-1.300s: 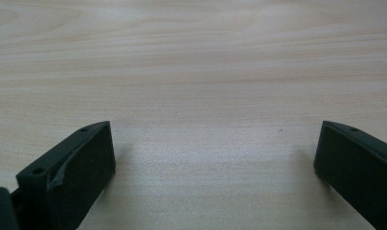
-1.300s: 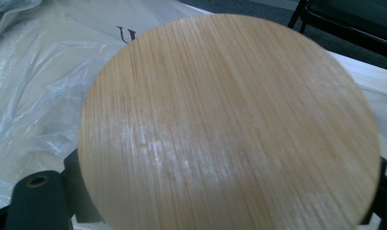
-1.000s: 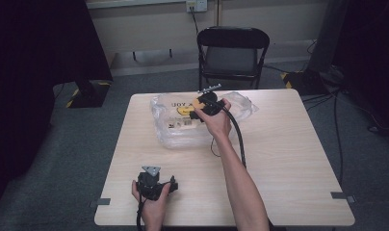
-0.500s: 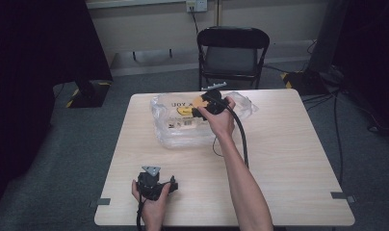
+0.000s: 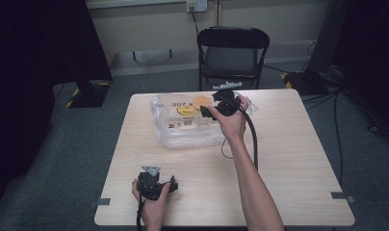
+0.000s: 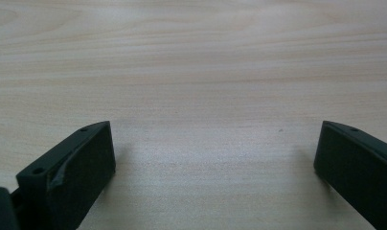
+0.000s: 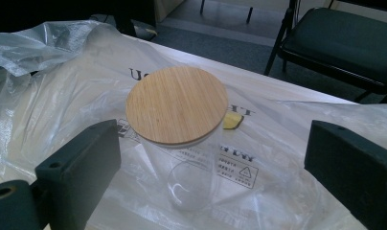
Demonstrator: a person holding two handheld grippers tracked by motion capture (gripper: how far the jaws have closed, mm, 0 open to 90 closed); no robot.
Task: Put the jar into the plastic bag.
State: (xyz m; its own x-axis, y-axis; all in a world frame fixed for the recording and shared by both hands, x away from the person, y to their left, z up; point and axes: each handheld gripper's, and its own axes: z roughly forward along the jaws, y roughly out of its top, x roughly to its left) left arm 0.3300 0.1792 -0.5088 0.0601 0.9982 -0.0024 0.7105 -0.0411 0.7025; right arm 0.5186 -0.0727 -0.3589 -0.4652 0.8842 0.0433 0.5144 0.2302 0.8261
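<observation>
A clear glass jar [image 7: 189, 177] with a round bamboo lid [image 7: 177, 104] stands upright on a crumpled clear plastic bag [image 7: 48, 72] at the far middle of the table. In the high view the lid [image 5: 200, 102] shows just left of my right gripper [image 5: 209, 111]. The right gripper [image 7: 215, 143] is open, its jaws standing wide on either side of the jar without touching it. My left gripper [image 5: 169, 186] rests near the table's front edge. It [image 6: 215, 143] is open over bare wood with nothing between the jaws.
The plastic bag [image 5: 183, 130] carries printed lettering and a yellow label and covers the far left-middle of the light wood table [image 5: 289, 144]. A black folding chair [image 5: 233, 55] stands behind the far edge. The right gripper's cable trails along the forearm.
My right gripper has shifted a little to the right, and the jar's lid now shows to its left. The left gripper has not moved.
</observation>
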